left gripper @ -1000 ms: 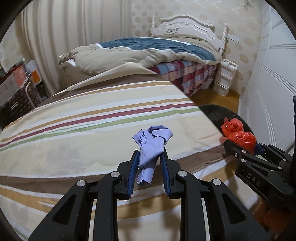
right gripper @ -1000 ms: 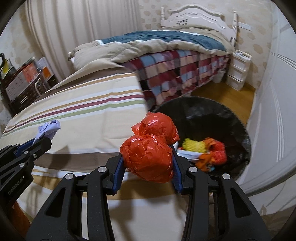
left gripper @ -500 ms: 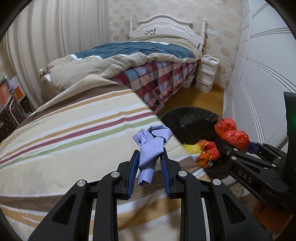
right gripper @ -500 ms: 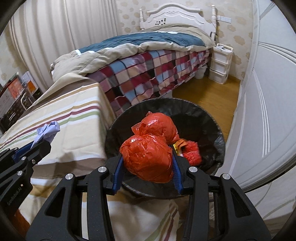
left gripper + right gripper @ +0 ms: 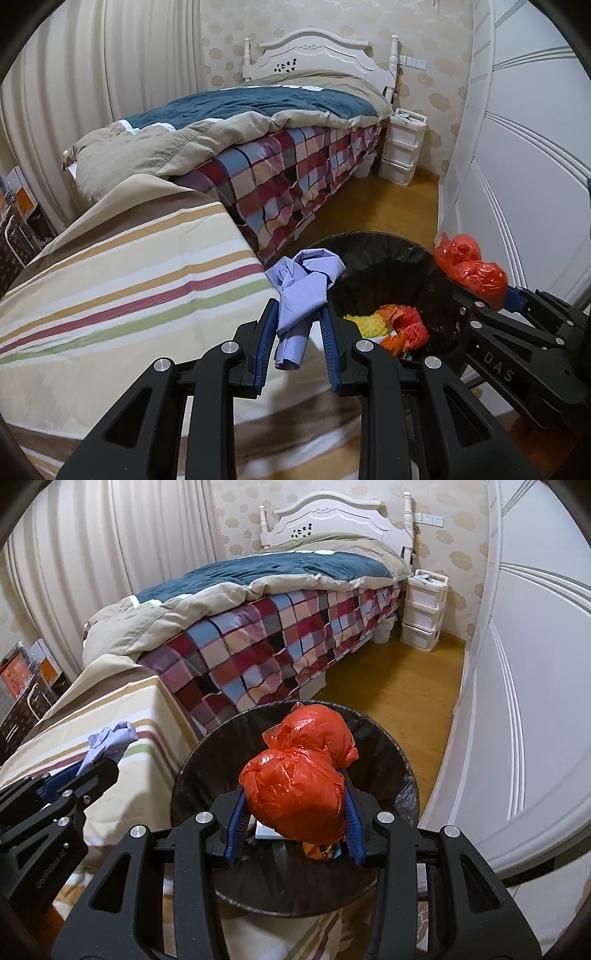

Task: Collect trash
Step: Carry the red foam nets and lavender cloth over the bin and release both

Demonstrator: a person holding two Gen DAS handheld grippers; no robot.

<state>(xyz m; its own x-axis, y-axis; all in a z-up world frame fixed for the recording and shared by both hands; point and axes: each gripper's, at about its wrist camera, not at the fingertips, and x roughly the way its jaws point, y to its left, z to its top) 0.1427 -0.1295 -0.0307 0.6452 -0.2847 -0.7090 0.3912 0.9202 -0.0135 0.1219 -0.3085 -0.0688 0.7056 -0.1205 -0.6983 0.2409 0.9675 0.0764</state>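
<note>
My left gripper (image 5: 297, 321) is shut on a crumpled lilac paper wad (image 5: 301, 284), held over the striped bed's edge beside the bin. My right gripper (image 5: 293, 801) is shut on a knotted red plastic bag (image 5: 295, 794), held right over the black-lined trash bin (image 5: 207, 746). The bin (image 5: 373, 258) holds yellow and orange-red trash (image 5: 391, 325). The red bag (image 5: 469, 269) and right gripper also show in the left wrist view, at the bin's right rim. The lilac wad (image 5: 110, 742) shows at the left of the right wrist view.
A striped bedcover (image 5: 122, 288) lies to the left of the bin. A bed with a checked blanket (image 5: 266, 646) stands behind it. A white wardrobe (image 5: 535, 701) runs along the right. A white drawer unit (image 5: 423, 613) stands on the wooden floor (image 5: 399, 694).
Both grippers have moved right, off the striped bed toward the bin. The red bag now hangs over the bin's opening, and the lilac wad has reached the bin's left rim.
</note>
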